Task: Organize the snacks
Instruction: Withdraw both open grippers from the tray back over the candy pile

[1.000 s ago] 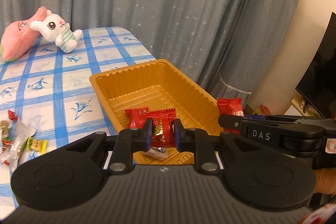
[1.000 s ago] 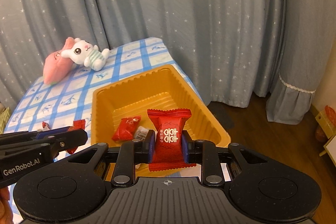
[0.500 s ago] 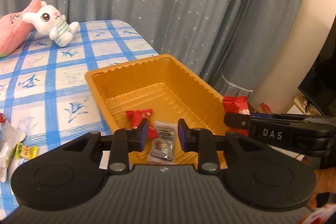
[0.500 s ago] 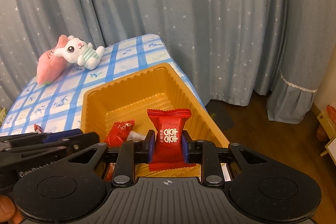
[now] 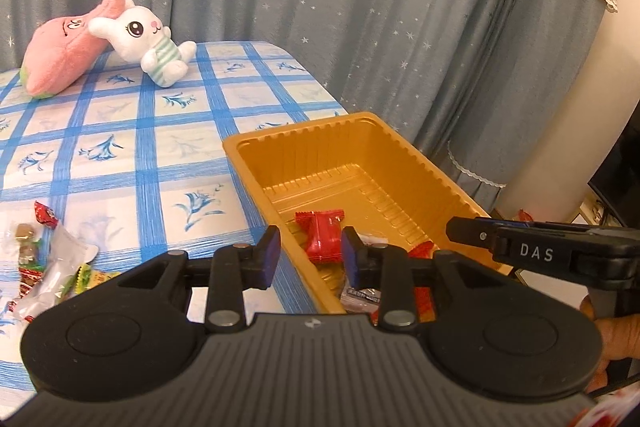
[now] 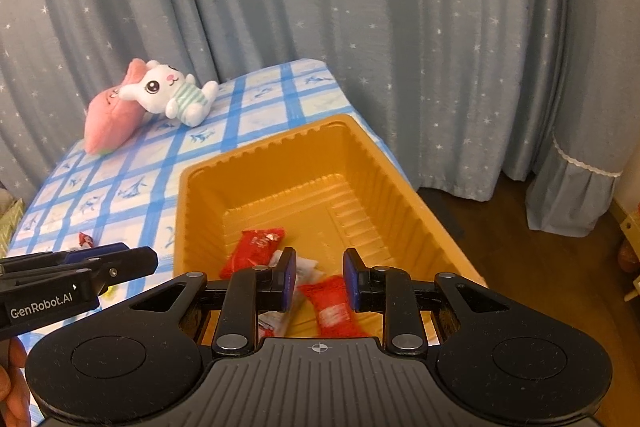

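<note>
While the blue-checked tabletop (image 5: 120,163) is carrying the golden tray (image 5: 240,155) close to its three o'clock edge, the left tool (image 5: 310,251), whose jaws have just been opening, is hanging empty with the tray's near rim showing between its pads. The right tool (image 6: 320,275) is standing open over the tray's six o'clock end, with a blurred red candy (image 6: 332,303) lying free below its pads. In swinging toward the loose snacks (image 5: 52,267) waiting at nine o'clock, a pad could be catching that light rim and dragging the tray off the edge.
</note>
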`<state>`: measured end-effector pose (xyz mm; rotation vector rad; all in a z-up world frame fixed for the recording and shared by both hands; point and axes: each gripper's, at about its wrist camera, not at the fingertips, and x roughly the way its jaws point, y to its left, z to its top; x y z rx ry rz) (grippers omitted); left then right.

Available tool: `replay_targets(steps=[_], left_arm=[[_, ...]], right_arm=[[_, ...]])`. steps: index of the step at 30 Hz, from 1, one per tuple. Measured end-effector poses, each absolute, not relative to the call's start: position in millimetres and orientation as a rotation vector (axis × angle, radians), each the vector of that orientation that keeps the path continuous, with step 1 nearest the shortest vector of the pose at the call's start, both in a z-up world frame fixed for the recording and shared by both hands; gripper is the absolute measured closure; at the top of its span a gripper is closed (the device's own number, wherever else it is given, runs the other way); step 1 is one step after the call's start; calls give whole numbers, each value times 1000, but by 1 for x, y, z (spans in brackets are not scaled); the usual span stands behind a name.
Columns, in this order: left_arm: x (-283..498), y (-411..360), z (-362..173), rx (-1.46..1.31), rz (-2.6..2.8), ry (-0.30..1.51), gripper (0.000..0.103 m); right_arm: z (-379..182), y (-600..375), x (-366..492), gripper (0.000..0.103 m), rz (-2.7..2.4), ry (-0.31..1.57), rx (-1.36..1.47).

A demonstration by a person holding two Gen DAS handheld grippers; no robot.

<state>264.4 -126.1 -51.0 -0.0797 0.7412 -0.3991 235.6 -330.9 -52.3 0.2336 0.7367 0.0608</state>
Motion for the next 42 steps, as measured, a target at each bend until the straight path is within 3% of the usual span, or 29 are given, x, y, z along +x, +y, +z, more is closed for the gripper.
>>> replay_targets(steps=[18, 30, 31, 33, 35, 37, 42], left_arm=[[240, -88, -27, -97, -351, 700, 68], [204, -25, -6, -102, -241, 671, 55], [201, -19, -5, -103, -230, 668, 52], [194, -8, -3, -101, -209, 664, 49], [187, 2, 0, -98, -193, 659, 44], [181, 11, 2, -88, -174, 655, 37], [163, 38, 6, -82, -122, 656, 36]], right_arm=[[-23, -323, 214, 76, 64, 672, 290], [-7, -273, 193, 75, 150, 674, 281], [-6, -268, 192, 74, 159, 676, 277], [-5, -259, 189, 56, 170, 680, 269], [-4, -253, 185, 46, 183, 674, 271], [-2, -246, 181, 45, 197, 671, 263], [6, -230, 176, 43, 227, 666, 245]])
